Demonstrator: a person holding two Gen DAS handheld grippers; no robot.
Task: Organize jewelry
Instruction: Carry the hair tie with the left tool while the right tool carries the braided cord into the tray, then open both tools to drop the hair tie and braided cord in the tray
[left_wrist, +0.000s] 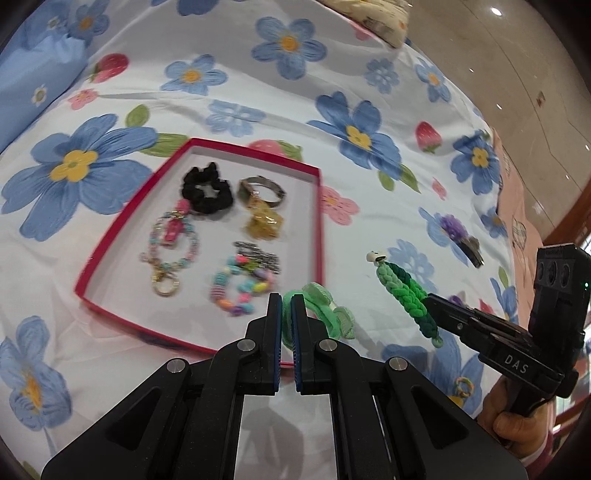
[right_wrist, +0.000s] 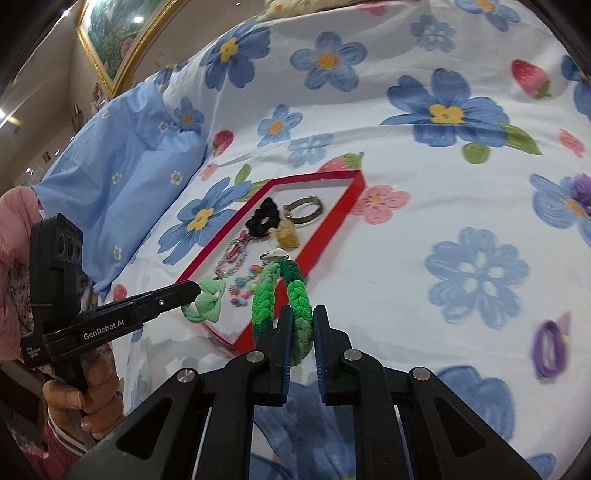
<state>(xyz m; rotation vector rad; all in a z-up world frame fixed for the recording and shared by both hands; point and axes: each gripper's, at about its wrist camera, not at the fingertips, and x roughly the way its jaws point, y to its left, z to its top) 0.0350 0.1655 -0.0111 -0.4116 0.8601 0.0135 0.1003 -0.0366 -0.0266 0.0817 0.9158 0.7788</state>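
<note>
Over the near edge of the red tray (left_wrist: 317, 229), left gripper (left_wrist: 286, 301) is clamped on a light green bow hair tie (left_wrist: 325, 310), jaws nearly together with the tie pinched between them. The tie hangs above the tray's near right corner, off the surface. Right gripper (right_wrist: 300, 314) is closed on one side of a green braided loop (right_wrist: 271, 295), which has a small white charm at its far end (right_wrist: 275, 254). In the left wrist view the loop sits just right of the tray, held up off the bed.

Tray contents: black scrunchie (left_wrist: 207, 190) at back, metal bangle (left_wrist: 260, 190) beside it, yellow translucent clip (left_wrist: 264, 221) in front of the bangle, pastel bead chain with a gold ring clasp (left_wrist: 170, 254) on the left, multicolour bead bracelet (left_wrist: 236, 288) near the front, touching a silver chain (left_wrist: 260, 254).

Outside the tray, on the floral bedsheet (left_wrist: 258, 74): purple flower clip (left_wrist: 461, 236) well to the right, purple hair ties (right_wrist: 550, 345), and a small colourful ring (left_wrist: 463, 386) near the right gripper's body. Blue pillow (right_wrist: 125, 177) lies left of the tray.
</note>
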